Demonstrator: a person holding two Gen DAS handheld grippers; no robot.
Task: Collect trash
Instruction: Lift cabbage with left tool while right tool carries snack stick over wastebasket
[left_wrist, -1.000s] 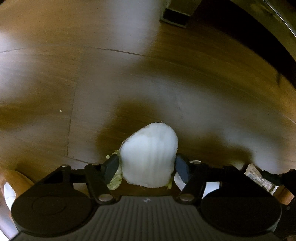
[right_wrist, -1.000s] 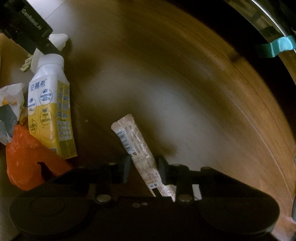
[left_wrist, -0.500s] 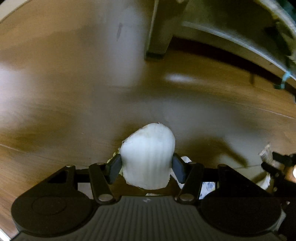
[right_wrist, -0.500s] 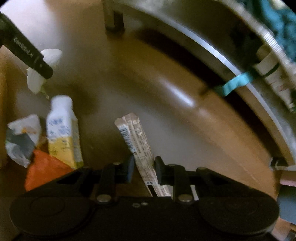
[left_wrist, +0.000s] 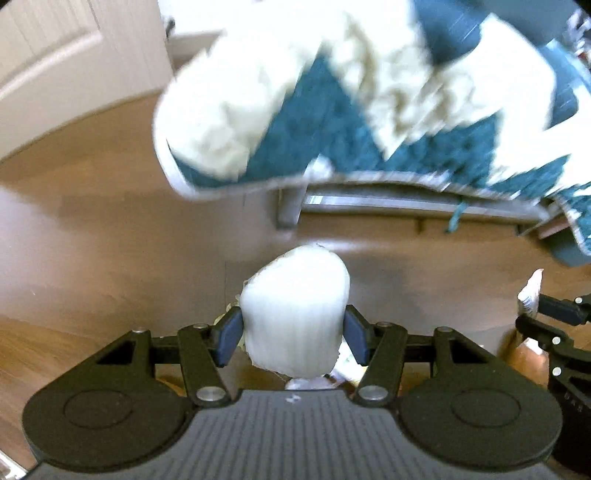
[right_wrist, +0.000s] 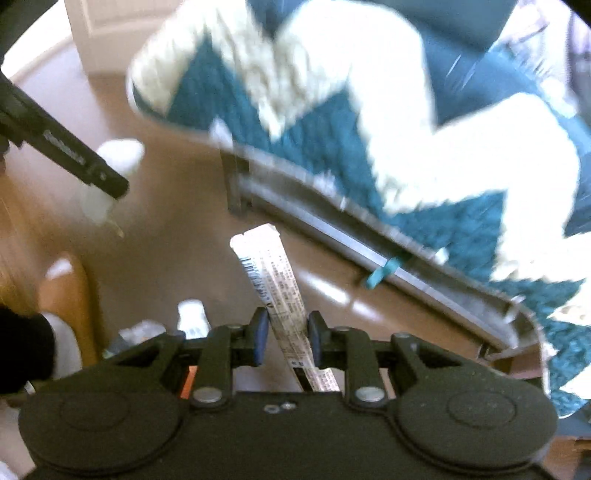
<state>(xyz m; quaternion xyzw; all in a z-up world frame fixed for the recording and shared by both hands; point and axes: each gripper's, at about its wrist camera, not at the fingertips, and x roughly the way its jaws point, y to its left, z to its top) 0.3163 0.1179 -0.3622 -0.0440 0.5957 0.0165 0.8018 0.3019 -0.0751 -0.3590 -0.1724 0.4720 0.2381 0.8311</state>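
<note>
Two items held, one per hand. Left hand-held gripper (left_wrist: 293, 334) clamped on white cabbage chunk (left_wrist: 295, 310), centre of frame, off floor (left_wrist: 92, 236). Right hand-held gripper (right_wrist: 284, 338) pinching long printed wrapper (right_wrist: 275, 288), tilted toward upper left. Step judged: carry to bin; bin not visible. Keep both grips firm. Wrapper held low, may slip. Avoid blue-white blanket (left_wrist: 332, 122) at top.

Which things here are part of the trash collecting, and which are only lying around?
Part of the job:
- white vegetable piece, held in left gripper
- long printed sachet, held in right gripper

Only around:
- teal and cream blanket
- metal frame
- wooden floor
</note>
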